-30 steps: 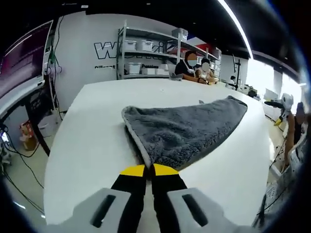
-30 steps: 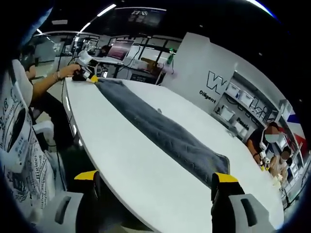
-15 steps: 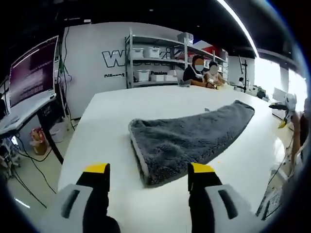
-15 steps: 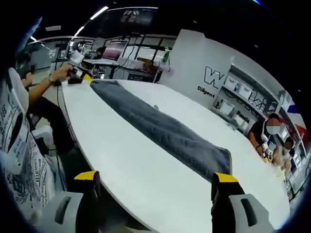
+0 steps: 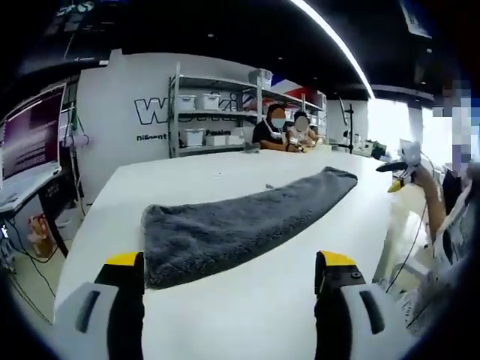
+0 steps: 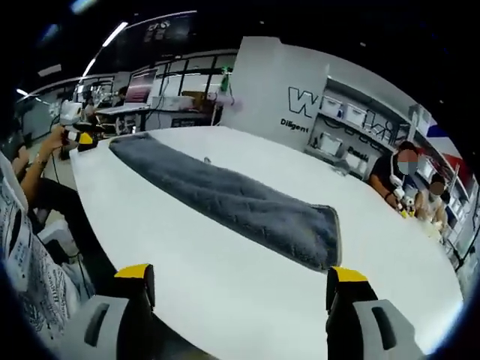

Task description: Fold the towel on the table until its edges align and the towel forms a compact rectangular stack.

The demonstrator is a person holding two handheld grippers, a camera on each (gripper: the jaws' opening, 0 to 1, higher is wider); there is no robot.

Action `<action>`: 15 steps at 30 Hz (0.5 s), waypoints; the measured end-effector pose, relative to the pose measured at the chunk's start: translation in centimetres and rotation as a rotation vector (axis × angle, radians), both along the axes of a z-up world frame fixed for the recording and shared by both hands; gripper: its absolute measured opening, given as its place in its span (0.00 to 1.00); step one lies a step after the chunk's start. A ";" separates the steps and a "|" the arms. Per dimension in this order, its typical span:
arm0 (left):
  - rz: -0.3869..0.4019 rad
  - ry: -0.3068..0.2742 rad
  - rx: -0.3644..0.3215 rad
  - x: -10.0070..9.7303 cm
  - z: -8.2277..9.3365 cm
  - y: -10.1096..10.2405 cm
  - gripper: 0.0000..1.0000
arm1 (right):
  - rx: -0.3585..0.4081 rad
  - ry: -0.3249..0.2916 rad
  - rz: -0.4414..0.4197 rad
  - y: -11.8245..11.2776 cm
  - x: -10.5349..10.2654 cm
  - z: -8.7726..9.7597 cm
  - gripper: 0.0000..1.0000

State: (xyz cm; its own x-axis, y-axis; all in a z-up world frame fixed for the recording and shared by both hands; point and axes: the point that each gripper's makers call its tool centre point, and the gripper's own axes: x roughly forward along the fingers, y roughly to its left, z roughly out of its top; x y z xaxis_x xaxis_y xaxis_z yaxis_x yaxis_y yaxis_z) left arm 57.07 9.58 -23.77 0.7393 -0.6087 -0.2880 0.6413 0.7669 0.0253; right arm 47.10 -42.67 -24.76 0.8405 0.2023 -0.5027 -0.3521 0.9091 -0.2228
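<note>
lying folded lengthwise across table [image 5: 247, 300], towel [image 5: 232, 229]

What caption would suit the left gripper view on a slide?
Open left gripper hovers before a long grey towel lying folded on the white table.

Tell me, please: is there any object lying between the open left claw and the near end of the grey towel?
Nothing visible does. Bare white table lies between the left claw and the near end of the grey towel; the claw's jaws stand apart, short of it.
</note>
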 end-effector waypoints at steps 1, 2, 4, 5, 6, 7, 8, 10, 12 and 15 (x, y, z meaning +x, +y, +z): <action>-0.010 -0.009 -0.002 -0.5 -0.1 -0.5 0.99 | 0.008 -0.003 -0.014 -0.7 0.3 0.4 0.99; -0.013 -0.011 -0.002 -0.6 -0.1 -0.6 0.99 | 0.010 -0.004 -0.016 -0.8 0.4 0.5 0.99; -0.032 -0.018 -0.004 -1.2 -0.3 -1.3 0.99 | 0.028 -0.032 -0.075 -2.4 1.2 1.6 0.99; -0.042 -0.022 -0.005 -1.5 -0.4 -1.7 0.99 | 0.037 -0.046 -0.105 -3.2 1.6 2.2 0.99; -0.052 -0.026 -0.006 -1.8 -0.5 -2.0 0.99 | 0.046 -0.060 -0.134 -4.0 2.1 2.7 0.99; -0.054 -0.027 -0.007 -1.9 -0.5 -2.1 0.99 | 0.048 -0.071 -0.139 -4.5 2.5 3.1 0.99; -0.057 -0.027 -0.008 -2.0 -0.5 -2.2 0.99 | 0.057 -0.088 -0.148 -4.9 3.0 3.6 0.99; -0.081 -0.028 -0.006 -2.6 -0.7 -3.0 0.99 | 0.078 -0.104 -0.193 -6.6 4.4 4.2 0.97; -0.110 -0.031 -0.002 -3.1 -0.7 -3.8 0.99 | 0.102 -0.102 -0.264 -9.2 6.3 4.5 0.92; -0.133 -0.039 -0.006 -3.6 -0.5 -4.4 0.99 | 0.092 -0.123 -0.312 -11.6 8.4 4.8 0.81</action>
State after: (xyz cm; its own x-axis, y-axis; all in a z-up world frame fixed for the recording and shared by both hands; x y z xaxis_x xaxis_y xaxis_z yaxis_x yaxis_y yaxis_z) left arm 53.48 5.16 -24.27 0.6627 -0.7035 -0.2568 0.7358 0.6755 0.0479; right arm 55.50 -54.24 -19.96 0.9223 -0.0342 -0.3850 -0.0296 0.9869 -0.1585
